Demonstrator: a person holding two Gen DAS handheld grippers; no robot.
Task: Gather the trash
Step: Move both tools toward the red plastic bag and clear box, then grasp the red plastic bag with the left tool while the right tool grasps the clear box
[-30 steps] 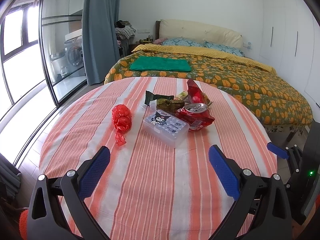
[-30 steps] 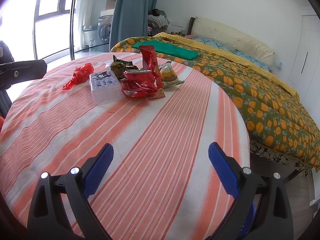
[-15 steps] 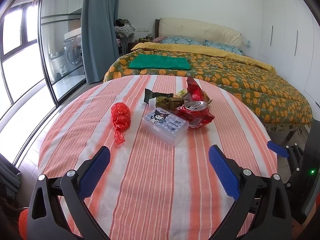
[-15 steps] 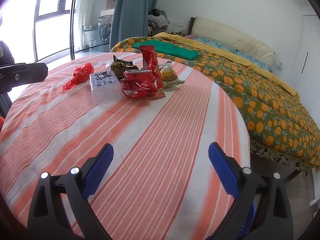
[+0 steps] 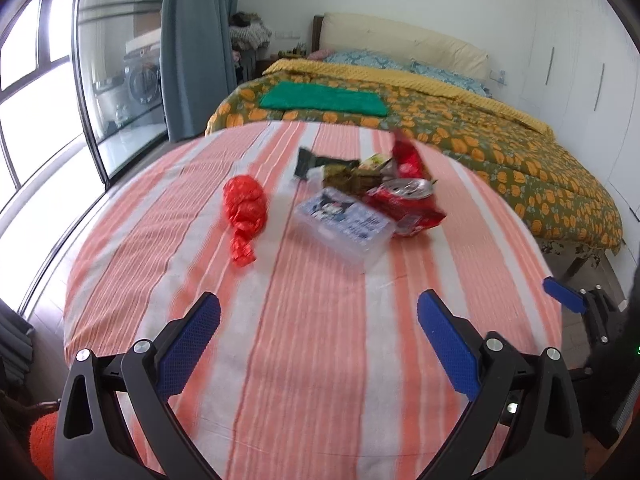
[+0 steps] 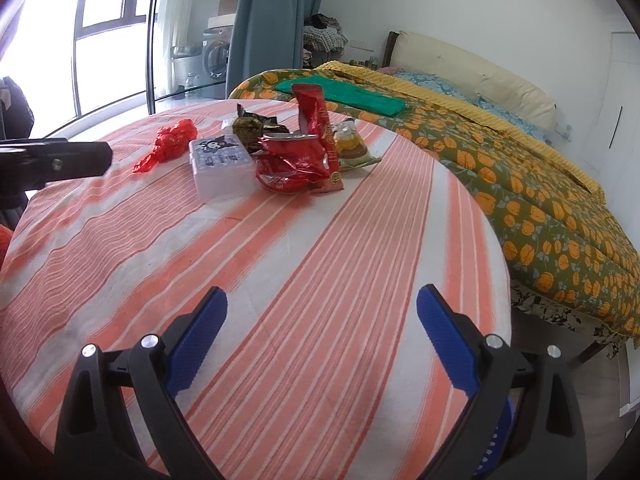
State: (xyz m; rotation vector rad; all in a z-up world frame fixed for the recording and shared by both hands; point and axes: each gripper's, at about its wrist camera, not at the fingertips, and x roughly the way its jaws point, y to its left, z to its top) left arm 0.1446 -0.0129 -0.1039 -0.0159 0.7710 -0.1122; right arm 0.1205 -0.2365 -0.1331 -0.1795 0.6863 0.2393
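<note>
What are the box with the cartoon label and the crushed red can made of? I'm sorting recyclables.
The box looks like translucent, frosted plastic; the cloth shows faintly through its walls. The crushed red can looks like thin glossy metal, likely aluminium, with a silver top and sharp creases.

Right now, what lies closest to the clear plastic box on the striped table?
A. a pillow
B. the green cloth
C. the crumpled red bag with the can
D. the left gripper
C: the crumpled red bag with the can touches the clear plastic box; both grippers hang open near the table's edge.
</note>
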